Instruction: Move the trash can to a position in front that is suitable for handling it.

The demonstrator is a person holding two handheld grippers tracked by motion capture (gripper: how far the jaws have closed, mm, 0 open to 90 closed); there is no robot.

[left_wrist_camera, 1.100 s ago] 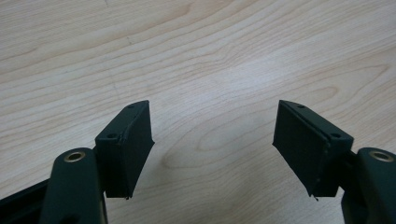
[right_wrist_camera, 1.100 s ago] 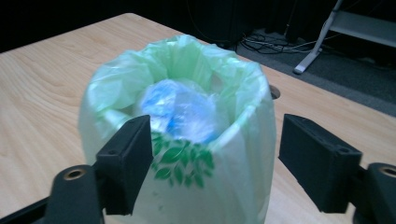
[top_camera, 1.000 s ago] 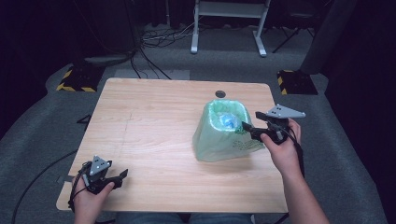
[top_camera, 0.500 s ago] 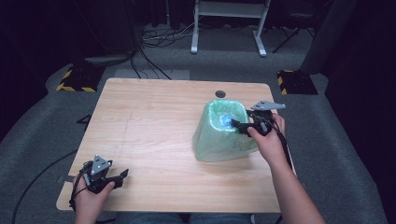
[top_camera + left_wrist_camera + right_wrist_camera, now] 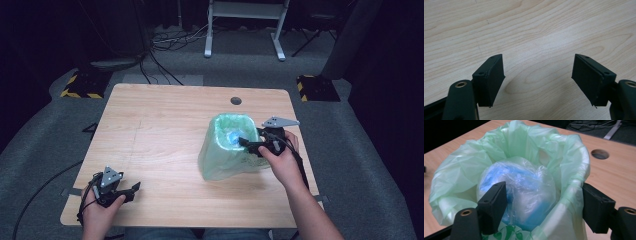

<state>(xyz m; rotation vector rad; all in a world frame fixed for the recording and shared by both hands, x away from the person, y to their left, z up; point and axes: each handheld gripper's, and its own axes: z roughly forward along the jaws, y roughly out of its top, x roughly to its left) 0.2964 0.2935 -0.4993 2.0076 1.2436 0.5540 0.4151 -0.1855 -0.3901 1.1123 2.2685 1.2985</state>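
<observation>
**Right gripper at bin rim, left parked**

Table [image 5: 165, 125]: light wood, cable hole [image 5: 236, 100] near the far edge. All positions below are relative to the bin.

Bin [image 5: 227, 147]: small, lined with a pale green bag, stands on the table just this side of the cable hole and toward the right edge. The liner is folded out over the rim and hangs down the outside, so the rim is the only firm edge to grab. In the right gripper view the liner [image 5: 461, 170] looks loose and crinkled; it will slip or bunch if pinched alone.

Bundle [image 5: 519, 192]: clear plastic wrapped around something blue, sits inside the bin, below the rim, roughly centred. Also seen from above as a blue patch [image 5: 233, 136].

Right gripper [image 5: 250, 145]: at the bin's right rim, hand behind it. Jaws are spread wide and straddle the rim wall: one jaw inside, in front of the bundle, the other outside the liner. Nothing is pinched yet. My read: lined up to clamp rim plus liner, either to steady the bin or to pull the liner up. Can't tell which.

Left gripper [image 5: 131, 189]: well apart from the bin, near the table's front left corner, resting low. Jaws are spread with only bare wood between them [image 5: 537, 82]. Looks parked, out of the working arm's way.
</observation>
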